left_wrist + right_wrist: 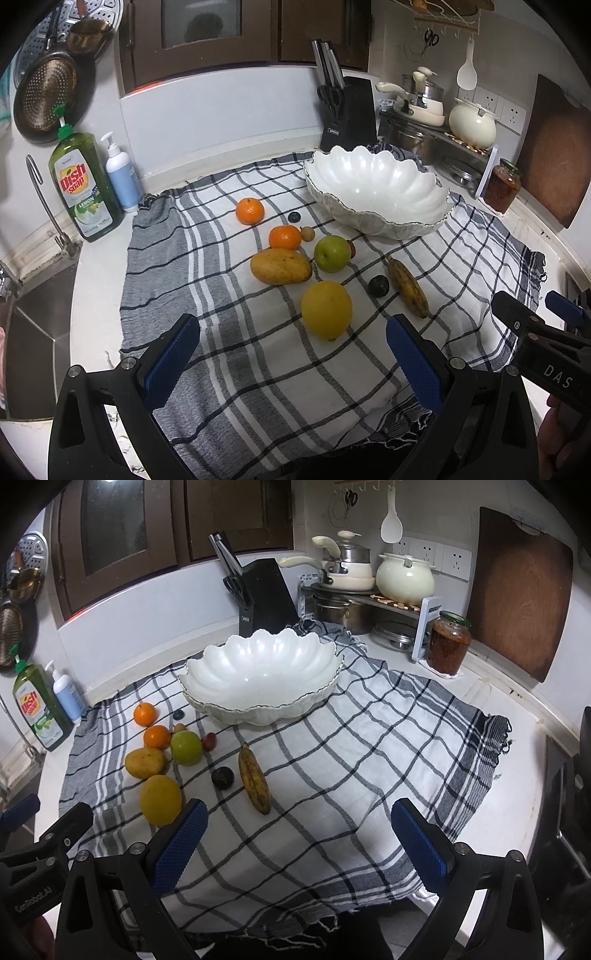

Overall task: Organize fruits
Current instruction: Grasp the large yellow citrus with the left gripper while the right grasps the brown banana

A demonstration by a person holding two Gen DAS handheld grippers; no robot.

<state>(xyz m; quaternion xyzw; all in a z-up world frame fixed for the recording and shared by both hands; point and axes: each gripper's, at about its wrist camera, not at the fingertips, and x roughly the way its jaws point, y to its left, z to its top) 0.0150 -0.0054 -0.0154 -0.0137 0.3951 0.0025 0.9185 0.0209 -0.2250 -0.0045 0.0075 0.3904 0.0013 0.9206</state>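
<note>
Both grippers hang released over the counter; the lemon (326, 309) lies at twelve o'clock just ahead of the left gripper (291, 360), nearer than the right gripper (299, 843); bowl (376, 221) empty beyond.

bowl (258, 672) white | cloth (369, 738) blk/wht/gry check | apple (331, 253) grn
</note>
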